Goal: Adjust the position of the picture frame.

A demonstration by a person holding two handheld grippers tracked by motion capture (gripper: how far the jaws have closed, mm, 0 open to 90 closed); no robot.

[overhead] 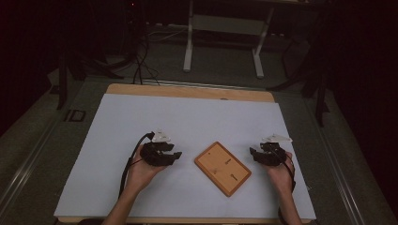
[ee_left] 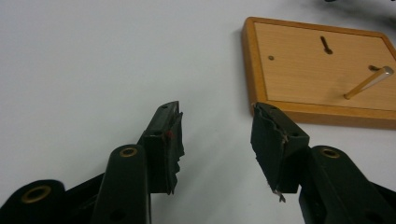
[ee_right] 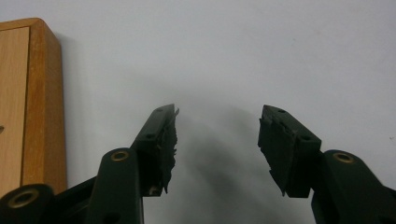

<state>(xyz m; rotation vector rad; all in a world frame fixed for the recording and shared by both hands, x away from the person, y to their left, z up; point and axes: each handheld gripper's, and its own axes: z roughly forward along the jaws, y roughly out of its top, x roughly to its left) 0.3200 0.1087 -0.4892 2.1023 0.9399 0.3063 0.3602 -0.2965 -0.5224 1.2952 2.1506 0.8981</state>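
Dim surroundings are seen around a wooden table (overhead: 187, 90) that is covered almost fully by a white sheet (overhead: 141, 122); behind it, on a grey floor, the pale legs of a second table (overhead: 188, 42) and some dark cables (overhead: 140, 61) can be made out. No brand, label or readable writing can be found on anything in view.

On the sheet, between the two hands, a flat wooden board (overhead: 222, 168) is laid at a slant to the table's edges. It is framed by a raised, darker rim. In the left gripper view the board (ee_left: 317, 70) is shown with a small round hole, a dark slot and a thin peg (ee_left: 368, 82) that stands tilted out of its face.

The left gripper (overhead: 174, 156) is held in the person's left hand (overhead: 141, 171), just left of the board and pointed toward it. Its jaws are spread apart with nothing between them, and the torn black pads (ee_left: 173, 140) are seen over bare sheet, near the board's corner.

The right gripper (overhead: 253, 152) is held in the right hand (overhead: 280, 172), just right of the board and apart from it. Its jaws are likewise parted and empty; in the right gripper view (ee_right: 217, 140) the board's rim (ee_right: 44, 93) is seen at the left edge.
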